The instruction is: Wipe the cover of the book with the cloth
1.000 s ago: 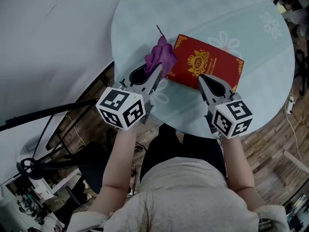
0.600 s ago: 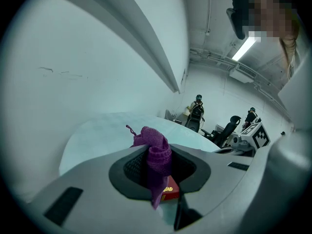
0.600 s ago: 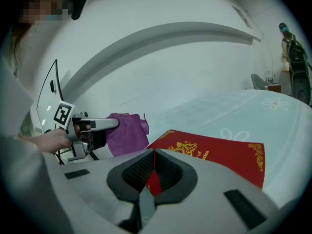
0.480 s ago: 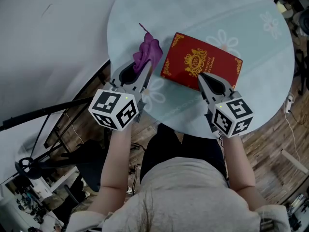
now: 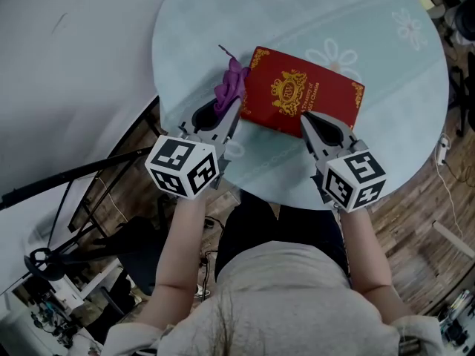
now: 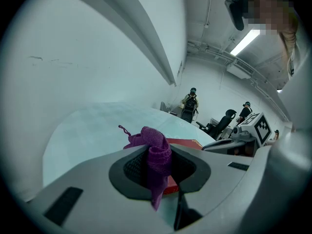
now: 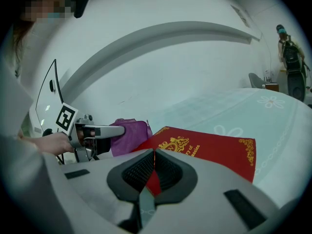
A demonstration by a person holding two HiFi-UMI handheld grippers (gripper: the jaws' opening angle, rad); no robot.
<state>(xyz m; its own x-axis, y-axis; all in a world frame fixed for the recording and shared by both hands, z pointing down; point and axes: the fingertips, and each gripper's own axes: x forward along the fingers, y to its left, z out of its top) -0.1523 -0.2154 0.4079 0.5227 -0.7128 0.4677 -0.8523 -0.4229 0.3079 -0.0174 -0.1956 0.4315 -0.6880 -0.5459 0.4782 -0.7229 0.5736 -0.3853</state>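
Your left tool (image 5: 231, 110) clamps the purple cloth (image 5: 231, 82) at the red book's (image 5: 300, 95) left edge. Your right tool (image 5: 307, 119) is closed, tips at the book's near edge, on the table (image 5: 371, 28).

Gold print beside the crest on my red book (image 7: 204, 150) reads partly "…of" and "…assics"; the rest is too small.

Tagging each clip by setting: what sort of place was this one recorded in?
Probably a lab or studio workspace, not a home: a long ceiling strip light and a black office chair behind, and black metal stands crowding the wooden floor beside the round pale-blue table.
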